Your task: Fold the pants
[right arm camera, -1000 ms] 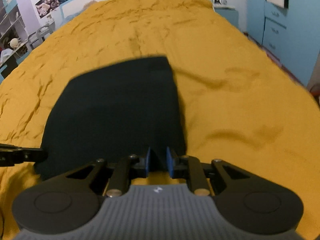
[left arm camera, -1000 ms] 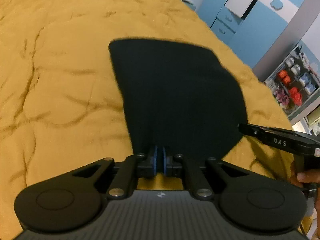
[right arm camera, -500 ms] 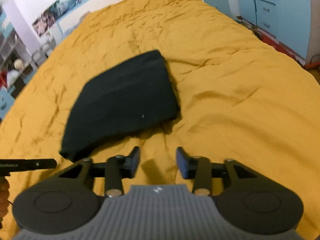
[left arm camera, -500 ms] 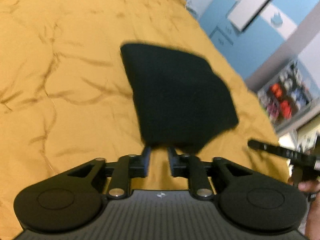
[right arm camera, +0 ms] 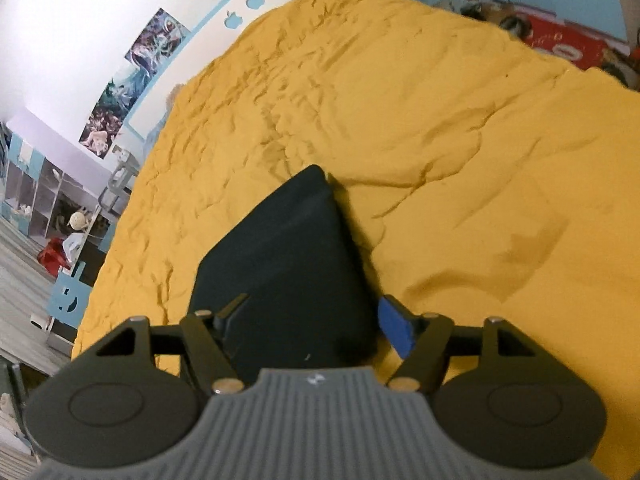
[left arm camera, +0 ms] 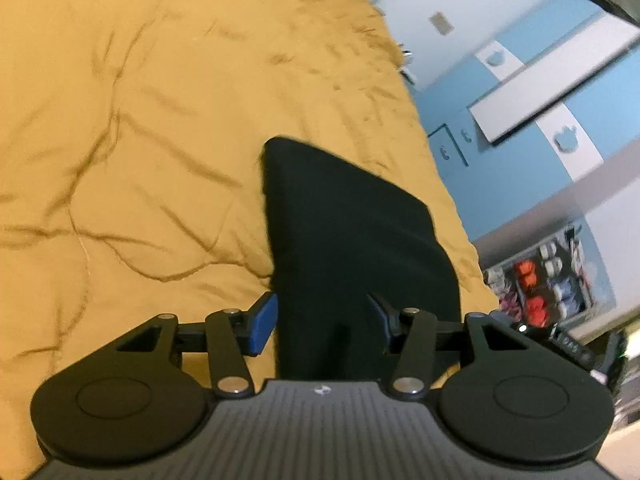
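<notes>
Black folded pants (left arm camera: 352,248) flat on mustard bedspread (left arm camera: 120,140), left gripper (left arm camera: 322,320) and right gripper (right arm camera: 316,320) fingers apart, just opened, gripping nothing

Mustard-yellow bed (right arm camera: 440,128), blue cabinets (left arm camera: 520,160), white wall (right arm camera: 80,20).

Warm, dim indoor light, no glare. Both fisheye views bend hard at the rims, with dark corners. Motion blur smears the cupboards (left arm camera: 532,120) at 2 o'clock; the pants (right arm camera: 288,272) read as flat black.
</notes>
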